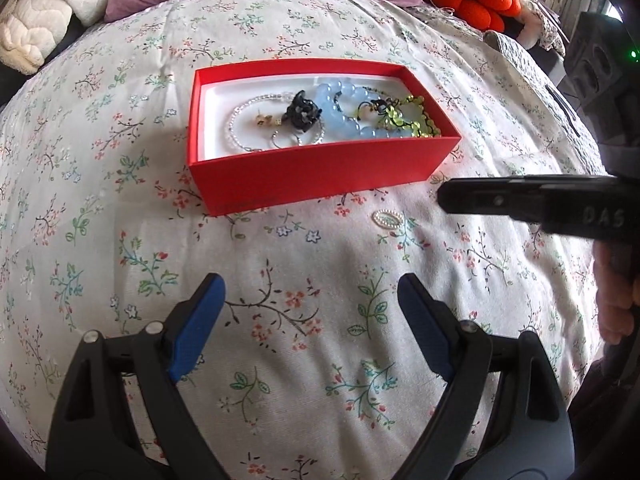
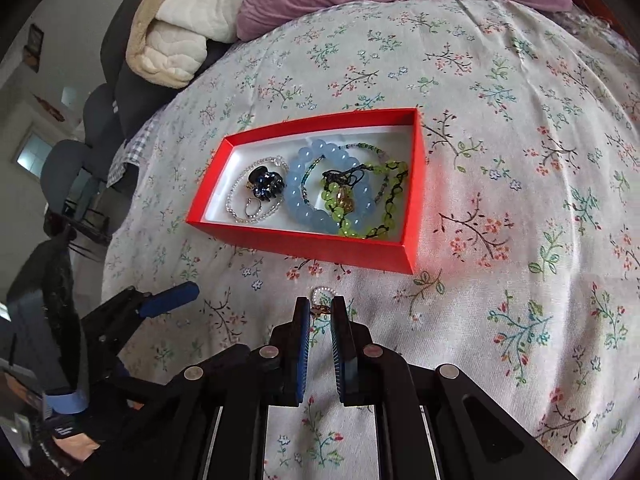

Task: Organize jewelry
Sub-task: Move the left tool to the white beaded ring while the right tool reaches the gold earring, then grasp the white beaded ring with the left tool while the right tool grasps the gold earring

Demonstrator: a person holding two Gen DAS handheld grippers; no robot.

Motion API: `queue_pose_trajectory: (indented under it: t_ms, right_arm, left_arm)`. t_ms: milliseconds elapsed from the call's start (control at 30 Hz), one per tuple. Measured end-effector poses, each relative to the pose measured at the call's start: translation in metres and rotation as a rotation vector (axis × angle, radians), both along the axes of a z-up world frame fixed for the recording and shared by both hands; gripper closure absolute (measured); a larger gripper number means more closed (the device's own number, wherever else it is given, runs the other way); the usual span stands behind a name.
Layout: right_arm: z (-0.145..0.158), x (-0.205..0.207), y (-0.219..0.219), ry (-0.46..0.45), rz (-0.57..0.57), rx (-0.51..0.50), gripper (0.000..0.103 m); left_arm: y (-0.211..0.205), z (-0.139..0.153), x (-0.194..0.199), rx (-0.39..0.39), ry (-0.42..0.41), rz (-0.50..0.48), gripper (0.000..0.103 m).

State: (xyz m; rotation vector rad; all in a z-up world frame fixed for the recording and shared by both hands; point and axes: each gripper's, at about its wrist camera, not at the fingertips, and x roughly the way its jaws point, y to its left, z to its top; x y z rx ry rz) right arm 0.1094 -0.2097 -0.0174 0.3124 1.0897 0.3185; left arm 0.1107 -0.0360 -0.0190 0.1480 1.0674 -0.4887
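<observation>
Small oval ring of pearly white beads (image 1: 385, 219) lies flat on the white floral bedspread (image 1: 280, 320), just outside the near long wall of the red cardboard box (image 1: 312, 168), towards its right end. From our right gripper (image 2: 320, 307) it sits straight ahead, at the fingertips and a little beyond, in line with the gap; a small brownish charm or clasp shows between the tips. Jaws there stand narrow, a slim gap left, and we cannot tell whether they already pinch anything. Our left gripper (image 1: 310, 292) hovers well back, jaws wide and holding nothing, so the right is clearly the nearer. In the left view the ring's long axis runs roughly parallel to the box's near wall. The ring looks tiny, light and limp. We judge it the last loose piece: the box already holds a pale blue bead bracelet (image 2: 316, 184), green beaded cords (image 2: 372, 200), a dark claw clip (image 2: 265, 188) and a clear beaded strand (image 1: 240, 120).
</observation>
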Motion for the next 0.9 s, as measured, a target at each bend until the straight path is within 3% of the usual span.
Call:
queue_pose_trajectory:
  t_ms: [200,533,700,733,900]
  right_arm:
    - [0.005,-0.004,-0.019,0.012,-0.045,0.043,0.093]
    - [-0.007,0.0,-0.037,0.061,-0.096,0.045,0.091]
    - [-0.006,0.002,-0.04,0.06,-0.118,0.016,0.09]
    - [-0.007,0.002,-0.041,0.062,-0.125,0.013,0.085]
    - [-0.014,0.003,-0.047,0.086,-0.118,-0.009,0.084]
  left_arm:
    - [-0.006,0.0,0.0,0.001,-0.012,-0.015,0.016]
    - [-0.029,-0.003,-0.005,-0.014,-0.017,-0.087,0.027]
    - [-0.046,-0.011,-0.001,-0.052,0.02,-0.119,0.042]
    - [-0.051,-0.013,0.0,-0.051,0.02,-0.122,0.045]
    - [-0.065,-0.02,0.003,-0.033,-0.02,-0.148,0.053]
